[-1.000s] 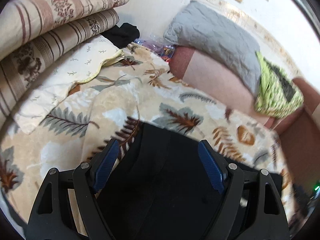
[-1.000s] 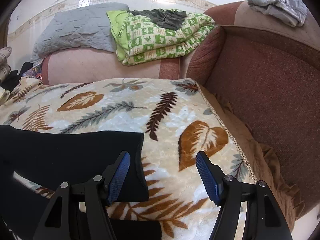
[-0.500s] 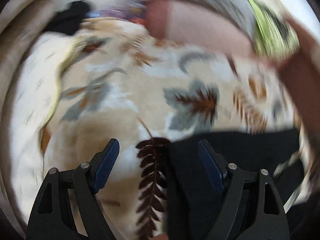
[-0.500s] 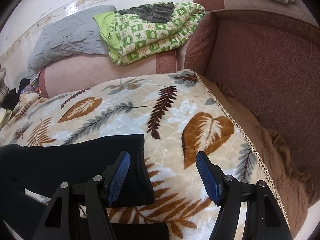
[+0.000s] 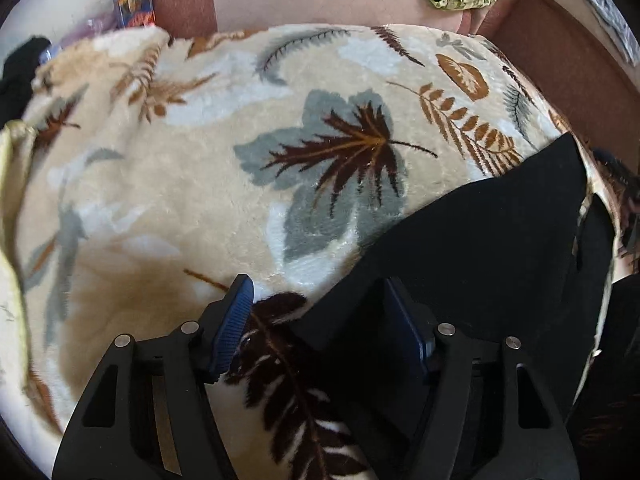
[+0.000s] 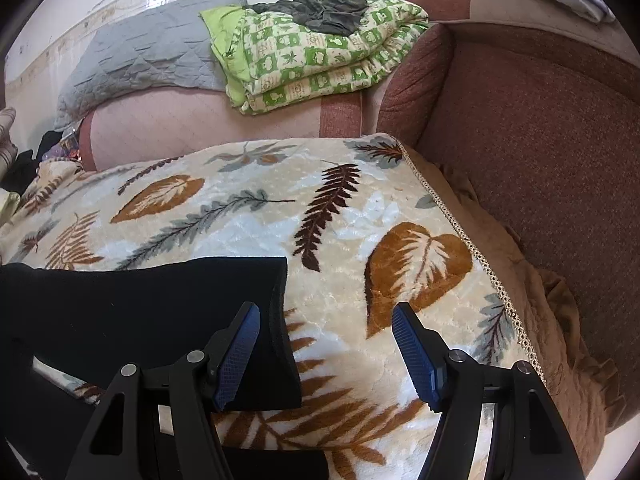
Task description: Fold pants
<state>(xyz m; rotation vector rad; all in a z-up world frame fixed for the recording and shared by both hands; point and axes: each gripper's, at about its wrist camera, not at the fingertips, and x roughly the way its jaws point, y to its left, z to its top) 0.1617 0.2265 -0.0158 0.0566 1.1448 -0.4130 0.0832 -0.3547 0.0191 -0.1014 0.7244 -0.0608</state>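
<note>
Black pants [image 5: 480, 240] lie flat on a leaf-patterned blanket [image 5: 200, 180]. My left gripper [image 5: 320, 320] points steeply down at one edge of the pants. Its jaws are closing, with the corner of the black cloth between them and the blue pads not pressing on it. In the right wrist view the pants [image 6: 140, 312] end in a straight leg hem on the blanket [image 6: 360, 208]. My right gripper [image 6: 326, 354] stands open over that hem, its left finger above the cloth and its right finger above bare blanket. A second black strip shows at the bottom edge.
A brown sofa arm [image 6: 540, 160] rises right of the blanket. A folded green checked quilt [image 6: 312, 56] and a grey quilted pad [image 6: 152, 48] lie on the sofa back. A black garment [image 5: 20, 72] sits at the far left.
The left gripper swung from above the middle of the pants to their edge, dropping closer and rolling; its jaws have narrowed. The right gripper has stayed almost still.
</note>
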